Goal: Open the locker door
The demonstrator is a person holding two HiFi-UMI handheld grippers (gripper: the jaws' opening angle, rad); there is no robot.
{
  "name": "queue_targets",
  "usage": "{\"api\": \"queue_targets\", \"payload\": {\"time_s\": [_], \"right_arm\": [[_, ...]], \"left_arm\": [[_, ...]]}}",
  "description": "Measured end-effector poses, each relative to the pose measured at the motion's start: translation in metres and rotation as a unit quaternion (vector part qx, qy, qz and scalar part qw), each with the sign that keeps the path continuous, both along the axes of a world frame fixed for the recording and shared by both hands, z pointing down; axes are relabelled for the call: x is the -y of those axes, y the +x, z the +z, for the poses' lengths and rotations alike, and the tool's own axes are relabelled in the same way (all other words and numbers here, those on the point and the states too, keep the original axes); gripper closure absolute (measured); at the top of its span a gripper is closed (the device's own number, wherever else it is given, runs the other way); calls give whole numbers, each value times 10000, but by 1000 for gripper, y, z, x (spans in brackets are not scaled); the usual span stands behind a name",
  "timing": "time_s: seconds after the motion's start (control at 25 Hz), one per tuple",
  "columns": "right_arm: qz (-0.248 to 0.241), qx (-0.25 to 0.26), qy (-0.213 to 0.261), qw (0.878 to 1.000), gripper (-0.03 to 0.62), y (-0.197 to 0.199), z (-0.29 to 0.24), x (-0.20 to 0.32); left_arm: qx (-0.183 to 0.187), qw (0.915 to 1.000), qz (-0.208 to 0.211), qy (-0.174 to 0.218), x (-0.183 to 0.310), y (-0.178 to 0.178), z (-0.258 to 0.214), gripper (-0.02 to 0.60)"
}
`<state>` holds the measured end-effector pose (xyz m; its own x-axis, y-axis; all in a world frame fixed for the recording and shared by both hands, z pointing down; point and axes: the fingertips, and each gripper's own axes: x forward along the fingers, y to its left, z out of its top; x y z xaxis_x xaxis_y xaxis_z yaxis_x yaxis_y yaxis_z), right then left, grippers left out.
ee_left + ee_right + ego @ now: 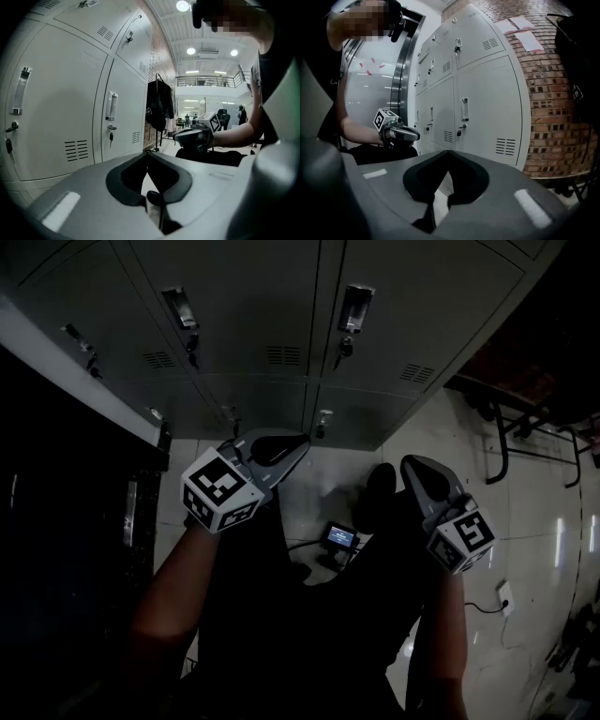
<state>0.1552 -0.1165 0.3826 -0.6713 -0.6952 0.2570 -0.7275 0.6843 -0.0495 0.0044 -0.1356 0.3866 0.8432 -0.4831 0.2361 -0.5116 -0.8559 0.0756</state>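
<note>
A bank of grey lockers (281,296) faces me, all doors closed. Each door has a vertical handle (356,306) with a key (343,348) hanging in the lock under it. The left gripper view shows a door handle (111,105) and its key (111,137). In the right gripper view a door handle (464,108) sits above a lock (460,131). My left gripper (286,448) is shut and empty, held well short of the lockers. My right gripper (417,470) is also shut and empty, level with it. The closed tips show in the left gripper view (148,153) and the right gripper view (449,152).
A dark doorway (56,521) stands left of the lockers. A brick wall (553,93) and a rack of dark clothes (157,105) lie to their right. On the tiled floor are a small device with a lit screen (340,538) and a white plug on a cable (504,596).
</note>
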Motion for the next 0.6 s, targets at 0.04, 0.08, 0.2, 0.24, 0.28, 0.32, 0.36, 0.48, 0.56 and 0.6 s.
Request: {"api": "queue_targets", "payload": {"time_s": [0.04,0.08,0.2,0.24,0.28,0.32,0.36,0.48,0.56,0.6], "right_arm": [[-6,-5,3,10000,592,-1,0,0],[-10,-11,2,10000,592,-1,0,0],[-22,-34,-5,10000,592,-2,1,0],[-26,-49,-6,10000,592,-3,1,0],[-30,-69,-3,10000,592,-4,1,0],[-32,-85,12,10000,592,-5,0,1],[-36,-93,38,9999,592,-7,-1,1],[-45,-123,83,9999,592,-11,-4,3],[-61,-169,90,9998,592,-13,-3,4],[-76,-195,99,9997,591,-15,-3,5]], "left_arm": [[0,10000,-3,1,0,0,0,569],[-1,10000,-6,1,0,0,0,569],[-13,10000,-9,4,0,-1,-1,569],[-17,10000,-9,6,0,-1,-1,569],[-22,10000,-9,9,0,-1,-1,569],[-27,10000,-10,12,0,-1,-2,569],[-34,10000,-11,16,0,-2,-2,569],[-63,10000,-14,24,0,-3,-3,569],[-85,10000,-22,24,0,-4,-3,569],[-95,9999,-28,26,0,-5,-4,569]]}}
